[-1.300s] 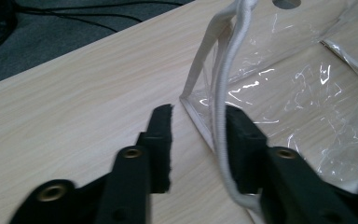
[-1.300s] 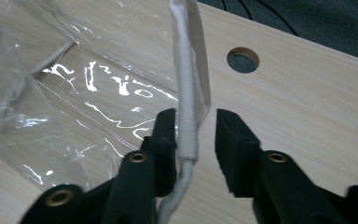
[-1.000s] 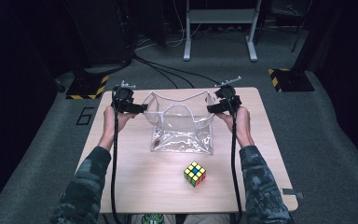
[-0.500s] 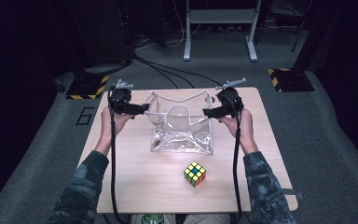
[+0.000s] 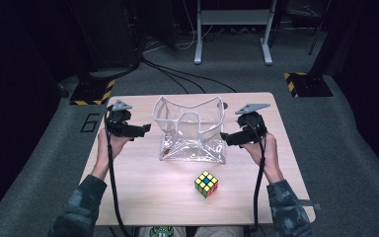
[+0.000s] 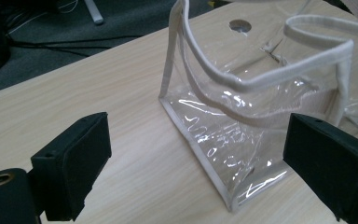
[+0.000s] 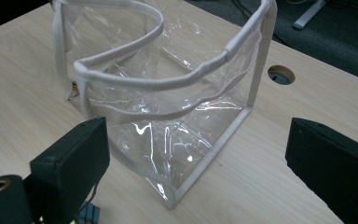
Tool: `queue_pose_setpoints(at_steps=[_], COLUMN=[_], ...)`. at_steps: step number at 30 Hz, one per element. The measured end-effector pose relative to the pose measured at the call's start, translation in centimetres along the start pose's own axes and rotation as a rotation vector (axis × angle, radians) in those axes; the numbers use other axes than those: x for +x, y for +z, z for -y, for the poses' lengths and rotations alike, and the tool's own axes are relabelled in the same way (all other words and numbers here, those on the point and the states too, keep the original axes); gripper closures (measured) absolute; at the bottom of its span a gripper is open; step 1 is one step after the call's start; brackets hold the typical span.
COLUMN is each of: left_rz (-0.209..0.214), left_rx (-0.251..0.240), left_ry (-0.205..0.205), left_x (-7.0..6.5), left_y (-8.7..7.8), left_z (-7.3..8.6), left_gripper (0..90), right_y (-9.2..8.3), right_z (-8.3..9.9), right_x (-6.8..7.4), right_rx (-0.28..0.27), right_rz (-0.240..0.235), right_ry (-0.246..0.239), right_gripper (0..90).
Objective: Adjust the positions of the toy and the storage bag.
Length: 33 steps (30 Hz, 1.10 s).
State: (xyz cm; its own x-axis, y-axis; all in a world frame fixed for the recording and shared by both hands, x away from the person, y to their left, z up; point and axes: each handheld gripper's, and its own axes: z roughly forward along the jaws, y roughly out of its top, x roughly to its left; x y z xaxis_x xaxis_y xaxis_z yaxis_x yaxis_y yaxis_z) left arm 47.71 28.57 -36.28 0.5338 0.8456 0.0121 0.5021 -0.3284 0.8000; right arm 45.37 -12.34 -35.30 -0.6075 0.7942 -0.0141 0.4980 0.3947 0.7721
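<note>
The clear bag point(image 5: 190, 131) stands upright at the table's point(image 5: 143, 197) far centre. The left gripper point(image 5: 145, 129) and right gripper point(image 5: 224, 138), jaws just spread wide and released, flank it without contact; a puzzle cube point(image 5: 206, 183) lies nearer.

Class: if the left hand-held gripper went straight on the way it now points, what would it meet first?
Probably the clear bag: the open left hand-held gripper faces its near side panel, with bare table between.
</note>
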Motion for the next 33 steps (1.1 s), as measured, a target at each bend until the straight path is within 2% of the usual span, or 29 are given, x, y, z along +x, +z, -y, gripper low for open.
queue_pose_setpoints(at_steps=[4, 7, 13, 18, 22, 27, 33], left_rz=[-0.002, -0.008, -0.014, -0.023, -0.028, -0.026, -0.021], left_rx=[0.011, 0.024, 0.051, 0.088, 0.096, 0.109, 0.136], left_ry=[0.021, 0.038, 0.037, 0.056, 0.042, 0.024, -0.028], left_x=[-0.4, -0.6, -0.8, -1.0, -0.9, -0.3, 0.6], left_y=[-0.5, -0.7, -0.7, -0.7, -0.8, -0.9, -0.6], left_z=[1.3, 2.6, 5.3, 7.3, 9.0, 11.7, 14.7], left_gripper=[7.2, 6.9, 6.8, 6.5, 6.4, 7.0, 7.1], right_y=[-0.6, -0.9, -1.3, -1.6, -1.9, -2.0, -1.5], right_z=[1.7, 2.9, 5.1, 7.2, 9.3, 11.9, 14.7], right_x=[0.3, 0.5, 0.6, 0.3, 0.0, -0.3, -0.9], right_rx=[-0.027, -0.026, -0.009, 0.008, 0.018, 0.044, 0.075], right_rz=[-0.005, 0.001, 0.032, 0.051, 0.059, 0.080, 0.100], right_ry=[0.007, 0.012, 0.012, 0.014, 0.041, 0.075, 0.109], right_gripper=[4.8, 4.4, 4.0, 4.0, 4.0, 4.2, 4.0])
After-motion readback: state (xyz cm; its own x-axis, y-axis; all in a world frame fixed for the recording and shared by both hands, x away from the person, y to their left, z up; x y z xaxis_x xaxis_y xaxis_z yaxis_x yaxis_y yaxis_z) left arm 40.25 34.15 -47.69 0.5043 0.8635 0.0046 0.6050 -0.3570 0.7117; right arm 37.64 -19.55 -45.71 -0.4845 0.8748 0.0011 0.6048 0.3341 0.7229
